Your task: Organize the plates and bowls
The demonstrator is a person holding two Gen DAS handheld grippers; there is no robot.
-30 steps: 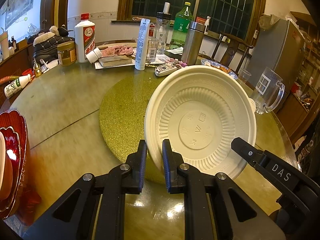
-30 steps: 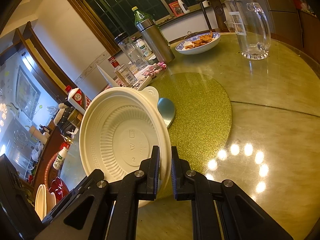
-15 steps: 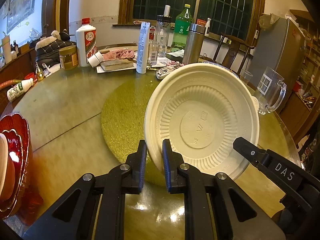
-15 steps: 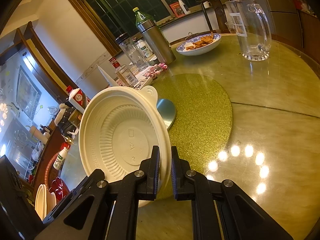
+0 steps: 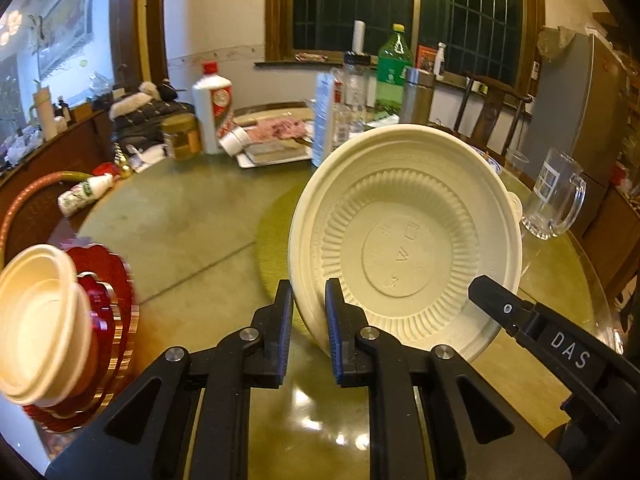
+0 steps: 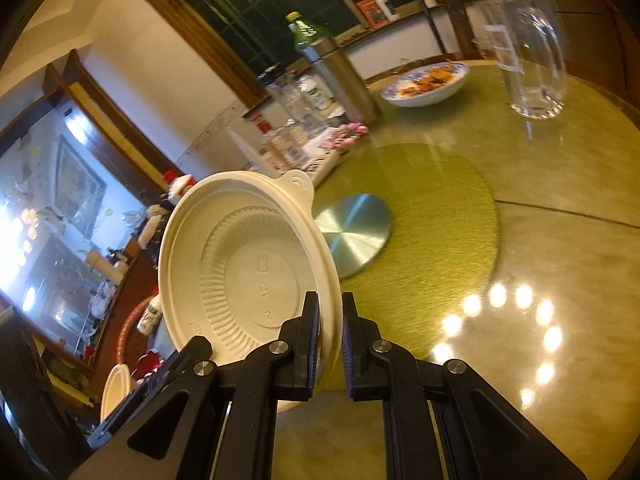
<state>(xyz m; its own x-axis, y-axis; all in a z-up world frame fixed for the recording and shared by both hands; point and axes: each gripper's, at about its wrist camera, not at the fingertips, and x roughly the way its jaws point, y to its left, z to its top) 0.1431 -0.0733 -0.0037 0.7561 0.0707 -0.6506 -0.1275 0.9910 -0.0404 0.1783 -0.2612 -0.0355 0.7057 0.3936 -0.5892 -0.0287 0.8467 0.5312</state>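
Gleaming green round table under dark barred windows, clutter behind.

bowl over table | stacked bowls left | mug right | bottles behind

Dark gridded windows; white walls

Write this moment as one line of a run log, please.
held: cream plate | left gripper: shut on rim | right gripper: shut on opposite rim | plate: tilted, off table | nearby: red dishes
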